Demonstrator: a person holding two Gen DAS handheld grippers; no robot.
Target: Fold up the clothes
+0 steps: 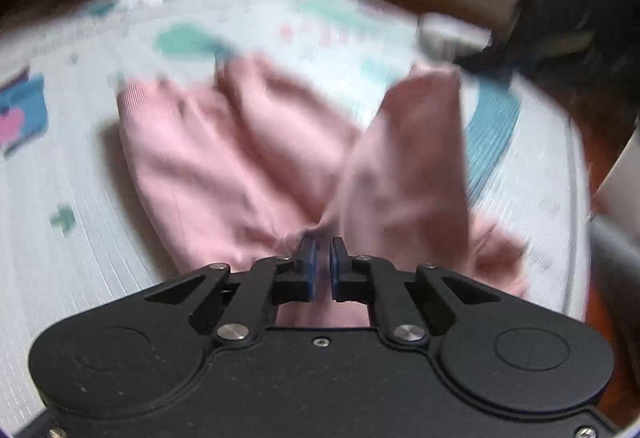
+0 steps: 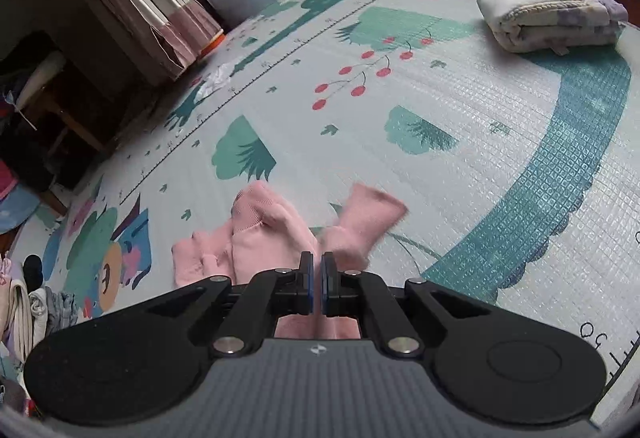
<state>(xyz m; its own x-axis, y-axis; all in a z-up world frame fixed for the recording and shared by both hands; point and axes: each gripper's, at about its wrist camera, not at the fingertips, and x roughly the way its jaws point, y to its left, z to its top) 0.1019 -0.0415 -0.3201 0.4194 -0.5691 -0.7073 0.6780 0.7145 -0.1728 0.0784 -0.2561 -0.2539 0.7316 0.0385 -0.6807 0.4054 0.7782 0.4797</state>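
Your left gripper [image 1: 323, 244] was pinched nearly closed on the pink garment [image 1: 248, 165], which spread ahead of the fingertips over the play mat [image 1: 72, 165]. Your right gripper [image 2: 317, 258] was clamped tight on the same pink cloth bunched at its tips.

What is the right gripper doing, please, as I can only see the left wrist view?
Observer: The right gripper is shut on a bunch of the pink garment.
Operator: Is anything folded already?
Observer: Yes, a folded pale blanket lies near the far right edge of the play mat.
Operator: Are more clothes waiting?
Observer: A heap of clothes sits by the mat's near left edge.
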